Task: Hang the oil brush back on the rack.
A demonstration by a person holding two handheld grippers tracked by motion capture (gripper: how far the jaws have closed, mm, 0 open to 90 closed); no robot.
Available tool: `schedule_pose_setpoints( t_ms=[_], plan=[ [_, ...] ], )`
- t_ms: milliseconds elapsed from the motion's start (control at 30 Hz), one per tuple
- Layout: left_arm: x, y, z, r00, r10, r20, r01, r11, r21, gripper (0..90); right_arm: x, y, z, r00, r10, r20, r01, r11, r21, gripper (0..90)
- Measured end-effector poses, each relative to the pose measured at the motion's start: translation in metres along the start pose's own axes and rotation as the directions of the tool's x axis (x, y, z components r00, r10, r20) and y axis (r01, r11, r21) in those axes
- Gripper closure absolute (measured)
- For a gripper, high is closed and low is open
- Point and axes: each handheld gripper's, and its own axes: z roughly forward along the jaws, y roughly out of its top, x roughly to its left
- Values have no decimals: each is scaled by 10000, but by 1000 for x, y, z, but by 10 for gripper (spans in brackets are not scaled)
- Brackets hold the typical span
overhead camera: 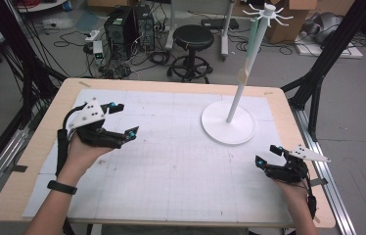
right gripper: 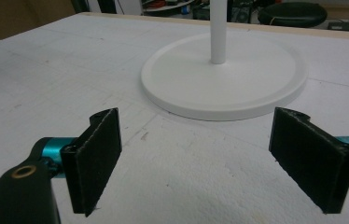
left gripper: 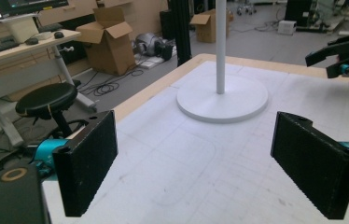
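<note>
A white stand has a round base [overhead camera: 215, 128] on the table's far right and a thin tilted pole [overhead camera: 247, 66] topped by a ring of hooks [overhead camera: 268, 13]. My left gripper [overhead camera: 125, 119] hovers over the left side of the table, open, with nothing between its pads [left gripper: 193, 163]; the base [left gripper: 222, 100] lies ahead of it. My right gripper [overhead camera: 266, 154] sits near the right front edge, open and empty [right gripper: 193, 158], pointing at the base [right gripper: 224, 84]. In the left gripper view the right gripper [left gripper: 338, 53] appears at the far right.
The white gridded mat [overhead camera: 171, 171] covers a wood-edged table. Behind the table stand a black stool [overhead camera: 192, 36], computer towers [overhead camera: 127, 24] and loose cables. Cardboard boxes [left gripper: 112, 39] sit on the floor. Black frame posts [overhead camera: 328, 54] flank the table.
</note>
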Motion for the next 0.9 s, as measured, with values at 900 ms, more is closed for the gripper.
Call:
schedule_pose_setpoints(
  t_ms=[900],
  plan=[
    [28,-122,-60,9858,-1402,-925,1464,9871,644,145,-3,0,1,9999,94,81,-95,9999,106,162]
  ],
)
